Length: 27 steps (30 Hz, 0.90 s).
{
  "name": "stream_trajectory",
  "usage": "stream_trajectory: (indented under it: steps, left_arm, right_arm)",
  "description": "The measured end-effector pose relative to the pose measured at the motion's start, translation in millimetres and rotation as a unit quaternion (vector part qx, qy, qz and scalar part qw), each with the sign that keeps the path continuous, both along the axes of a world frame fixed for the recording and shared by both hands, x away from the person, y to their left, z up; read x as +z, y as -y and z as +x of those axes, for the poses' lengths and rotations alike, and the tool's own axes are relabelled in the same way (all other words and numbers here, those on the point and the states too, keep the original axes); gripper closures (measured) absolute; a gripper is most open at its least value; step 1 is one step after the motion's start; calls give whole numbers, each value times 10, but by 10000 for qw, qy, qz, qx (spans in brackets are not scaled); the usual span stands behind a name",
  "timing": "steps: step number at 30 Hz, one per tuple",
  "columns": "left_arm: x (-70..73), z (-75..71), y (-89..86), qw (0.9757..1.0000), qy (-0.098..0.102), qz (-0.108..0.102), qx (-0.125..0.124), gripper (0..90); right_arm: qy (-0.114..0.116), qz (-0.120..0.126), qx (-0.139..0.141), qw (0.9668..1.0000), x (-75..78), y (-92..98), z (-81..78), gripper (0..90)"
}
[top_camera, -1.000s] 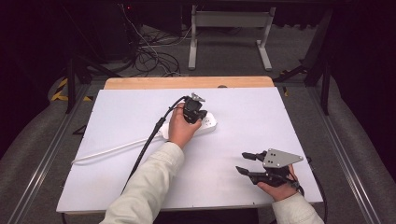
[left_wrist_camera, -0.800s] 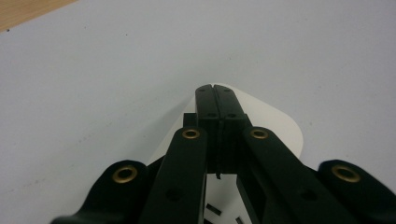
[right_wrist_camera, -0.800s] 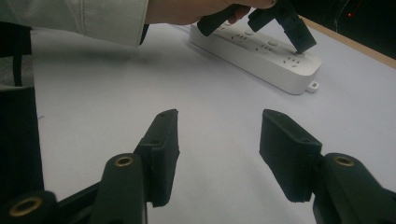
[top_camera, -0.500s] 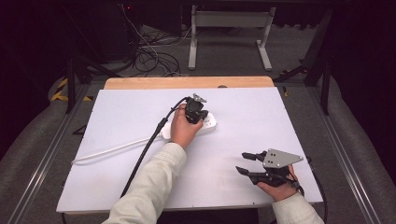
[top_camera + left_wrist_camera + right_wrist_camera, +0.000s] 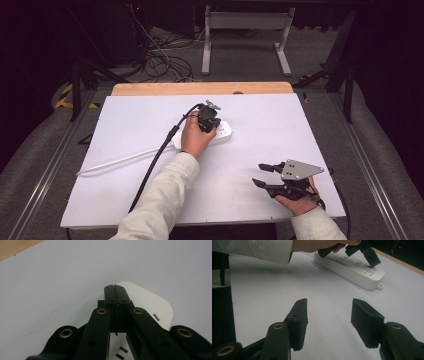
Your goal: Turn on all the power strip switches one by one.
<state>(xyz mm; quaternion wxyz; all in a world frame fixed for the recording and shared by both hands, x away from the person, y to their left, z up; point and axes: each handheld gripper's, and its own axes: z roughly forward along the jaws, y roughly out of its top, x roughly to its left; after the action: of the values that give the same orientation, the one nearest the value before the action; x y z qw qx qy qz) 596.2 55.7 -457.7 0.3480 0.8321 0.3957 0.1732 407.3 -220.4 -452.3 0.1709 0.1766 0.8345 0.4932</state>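
A white power strip (image 5: 222,133) lies flat near the middle of the white table (image 5: 280,115), and its white cord (image 5: 120,160) runs off to the left. My left gripper (image 5: 209,119) is over the strip's right part, held by a hand in a pale sleeve. In the left gripper view its jaws (image 5: 115,288) are pressed together with nothing between them, tips down at the strip (image 5: 152,303). The right gripper view shows that left gripper's tip (image 5: 373,262) touching the strip's top (image 5: 352,268) near an outlet. My right gripper (image 5: 257,174) rests at the front right, open and empty (image 5: 329,303).
A black cable (image 5: 155,165) trails from the left gripper across the table toward the front edge. A wooden strip (image 5: 200,88) borders the table's far edge. Beyond it are loose cables (image 5: 160,62) on the floor and a metal stand (image 5: 245,30).
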Motion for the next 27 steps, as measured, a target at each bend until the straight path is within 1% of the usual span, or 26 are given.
stream_trajectory:
  steps: [3, 6, 8, 9, 11, 13, 16, 17, 18, 20, 21, 22, 25, 26, 27]
  left_arm:
    - [-7, 0, 0, 10000, 42, -24, -55, 900]
    - [-14, -1, 14, 9999, 54, -92, -102, 900]
    - [-15, -5, 30, 9999, 58, -77, -130, 900]
    - [-20, -7, 37, 9998, 66, -105, -129, 900]
    - [-23, -15, 50, 9998, 89, -52, -146, 900]
    - [-20, -15, 56, 9999, 70, -28, -134, 900]
    - [-19, 2, 34, 9999, -33, -97, -94, 900]
    - [-21, 1, 28, 10000, -5, -37, -50, 900]
    - [-20, 4, 21, 10000, 3, -14, -73, 900]
    - [-21, 15, 10, 9999, -68, -109, -51, 900]
    - [-26, 15, 7, 9999, -72, -143, -46, 900]
    - [-31, 9, 16, 9999, -38, -121, -56, 900]
    - [-35, -22, 74, 9999, 107, 90, -61, 900]
    - [-36, -23, 73, 9999, 114, 100, -78, 900]
    - [-40, -19, 57, 9999, 86, 51, -94, 900]
  right_arm:
    - [-1, 1, -1, 10000, -1, 0, 3, 479]
    - [-4, -9, -2, 10000, -3, -2, 5, 480]
    - [-7, -8, -3, 10000, -3, -1, 7, 479]
    - [-7, -8, -2, 10000, -4, -1, 7, 480]
    - [-6, -15, 5, 10000, -4, 1, 5, 480]
    - [-6, -9, 3, 10000, -3, 3, 4, 479]
    - [-11, 2, -2, 10000, -3, 3, 3, 479]
    - [-7, -7, 8, 10000, -3, 3, 3, 479]
    - [-9, -8, 8, 10000, -3, 3, 2, 479]
    - [-12, -6, 7, 10000, -4, 2, 3, 479]
    - [-14, -8, 9, 10000, -4, 1, 3, 479]
    - [-13, -13, 9, 10000, -5, -1, 3, 479]
    - [-10, -17, 4, 10000, -4, -3, 4, 479]
    - [-6, -22, -1, 10000, -4, -3, 6, 479]
    - [-10, -23, -6, 10000, -4, -3, 4, 479]
